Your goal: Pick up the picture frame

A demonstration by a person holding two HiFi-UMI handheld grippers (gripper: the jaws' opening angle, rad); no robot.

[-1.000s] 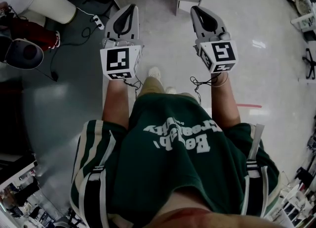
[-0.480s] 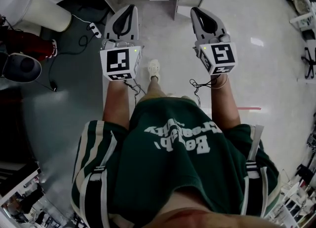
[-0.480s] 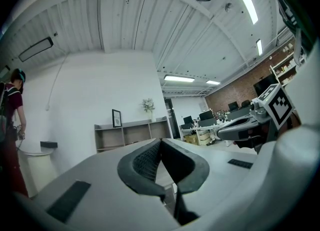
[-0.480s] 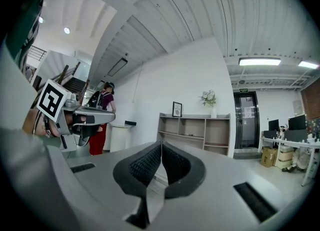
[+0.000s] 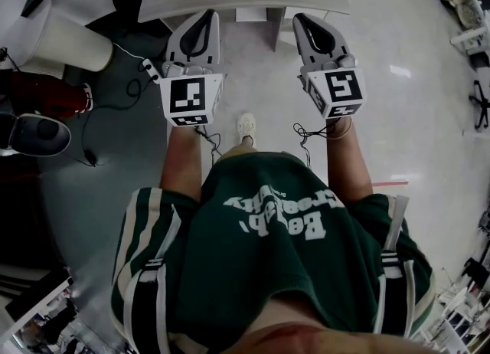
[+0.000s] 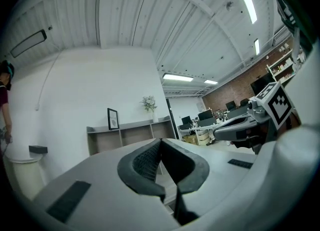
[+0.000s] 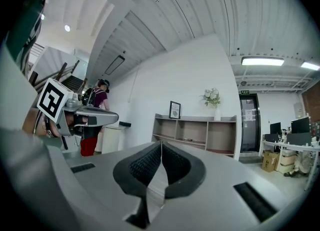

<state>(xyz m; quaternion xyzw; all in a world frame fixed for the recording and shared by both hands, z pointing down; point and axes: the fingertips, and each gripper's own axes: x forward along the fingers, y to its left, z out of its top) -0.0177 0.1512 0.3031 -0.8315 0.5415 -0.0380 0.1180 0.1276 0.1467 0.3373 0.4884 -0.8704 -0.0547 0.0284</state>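
We held the left gripper and right gripper empty, jaws pressed together. The picture frame stood upright atop the shelf, well ahead of us. We judged it light, stiff and likely fragile, and best pinched by one side edge.

L gripper & R gripper level, jaws closed, empty
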